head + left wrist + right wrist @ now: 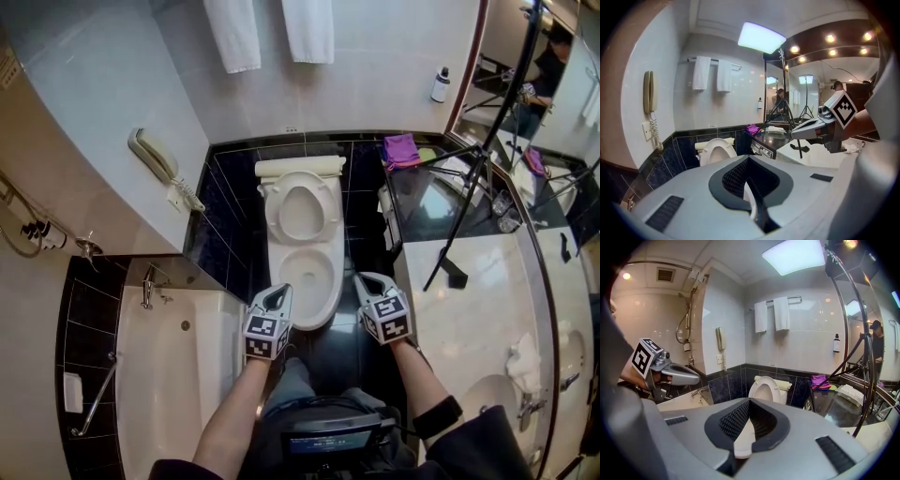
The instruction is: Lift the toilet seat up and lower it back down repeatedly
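Left gripper (277, 292) jaws together, empty; right gripper (367, 281) same. Toilet bowl (306, 274) between them, toilet seat (302, 208) upright ahead. Bathtub (178, 394) left of left gripper, tripod (473, 183) right of right gripper.

Our left gripper (278, 292) and right gripper (367, 279) are smooth grey shells. Each is lined with black ribbed pads (735, 177) and carries a cube (265, 336) of black-and-white square markers. A dark sleeve (473, 448) with a black cuff (437, 417) covers our right arm.
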A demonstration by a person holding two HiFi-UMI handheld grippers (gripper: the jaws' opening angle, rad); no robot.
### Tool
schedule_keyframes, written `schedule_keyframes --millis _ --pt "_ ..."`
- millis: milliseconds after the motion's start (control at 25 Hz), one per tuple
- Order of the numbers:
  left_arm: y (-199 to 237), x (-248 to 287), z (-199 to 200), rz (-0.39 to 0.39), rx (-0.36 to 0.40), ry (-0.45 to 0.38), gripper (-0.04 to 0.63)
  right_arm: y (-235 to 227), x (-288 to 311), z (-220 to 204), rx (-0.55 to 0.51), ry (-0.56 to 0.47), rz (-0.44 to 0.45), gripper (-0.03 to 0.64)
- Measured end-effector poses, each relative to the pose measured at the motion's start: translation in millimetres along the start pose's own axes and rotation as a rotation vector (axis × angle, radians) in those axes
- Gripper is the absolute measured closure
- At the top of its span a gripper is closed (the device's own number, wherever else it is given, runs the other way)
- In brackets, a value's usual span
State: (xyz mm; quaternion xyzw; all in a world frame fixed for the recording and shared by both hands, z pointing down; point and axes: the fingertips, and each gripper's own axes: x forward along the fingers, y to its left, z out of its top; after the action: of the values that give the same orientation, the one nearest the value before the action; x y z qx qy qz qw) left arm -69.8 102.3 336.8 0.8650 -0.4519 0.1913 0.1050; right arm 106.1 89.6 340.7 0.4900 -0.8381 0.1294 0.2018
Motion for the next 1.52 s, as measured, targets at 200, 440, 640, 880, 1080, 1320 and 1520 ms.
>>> schedule_keyframes --millis 200,440,640,880,1080,1320,1520 --pt "-1.6 -0.4 -1.8 -0.011 -0.009 -0.015 0.607 0.7 0.1 -2.7 -0.003 0.007 -0.006 0.6" --pt "4.1 6.9 -5.5 -0.023 -0.005 -0.002 0.606 2.7 11.9 -2.7 -0.001 0.02 -0.004 0.6" --pt "16.0 20.6 -10.1 -0.029 -0.004 0.019 0.606 2.2 30.7 -2.0 -0.001 0.04 0.003 0.6" --pt "41.6 54.6 -16.3 -0.044 -0.012 0.048 0.606 -4.8 71.3 3.4 -0.038 0.081 0.0 0.6" --pt "75.3 97.8 -20.9 -0.06 -0.016 0.068 0.606 -23.9 120.4 25.2 -0.076 0.094 -0.033 0.6" --pt "113.1 151.2 -20.1 -0.111 -0.032 0.098 0.606 -41.6 194.7 46.6 -0.157 0.157 -0.025 0.555" --pt "149.8 194.8 -24.0 -0.136 -0.048 0.114 0.606 -52.2 265.4 62.5 -0.223 0.204 -0.004 0.485"
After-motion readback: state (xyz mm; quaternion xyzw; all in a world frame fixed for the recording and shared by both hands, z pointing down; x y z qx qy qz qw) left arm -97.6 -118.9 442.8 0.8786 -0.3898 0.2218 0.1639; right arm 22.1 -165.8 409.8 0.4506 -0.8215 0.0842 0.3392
